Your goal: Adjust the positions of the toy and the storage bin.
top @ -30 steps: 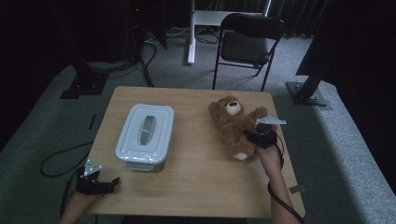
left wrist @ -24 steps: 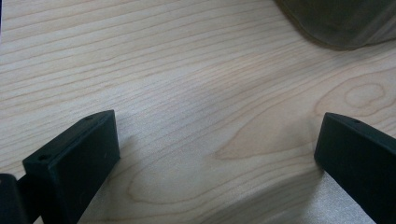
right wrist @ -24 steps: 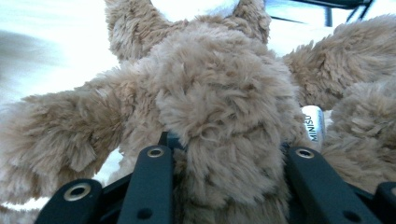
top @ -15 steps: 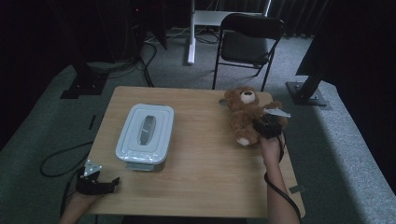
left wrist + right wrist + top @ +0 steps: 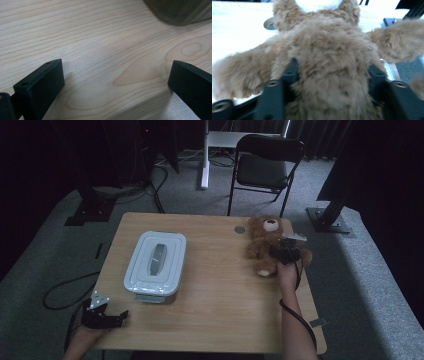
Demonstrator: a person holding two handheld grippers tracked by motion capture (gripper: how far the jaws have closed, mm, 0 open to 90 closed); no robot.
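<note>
A brown teddy bear [image 5: 264, 249] lies near the table's [image 5: 225, 295] far right edge, head pointing away from me. My right gripper [image 5: 286, 252] rests on its belly. In the right gripper view the bear's body [image 5: 329, 45] bulges between the two black fingers [image 5: 274, 97] of the right gripper [image 5: 332, 80], whose jaws have just been opening and now stand half apart, fur brushing both. My left gripper [image 5: 107, 316] sits at the near left corner, and the left gripper [image 5: 116, 82] is open wide over bare wood.
A pale lidded container [image 5: 155, 262] stands left of centre; its corner [image 5: 180, 11] shows ahead of the left jaws. A round grommet [image 5: 240, 229] sits beside the bear's head. A folding chair [image 5: 267, 165] stands beyond the table.
The right gripper carried the bear to the right, toward the table's edge, and lowered it. Its jaws have spread apart. The left gripper has not moved.
</note>
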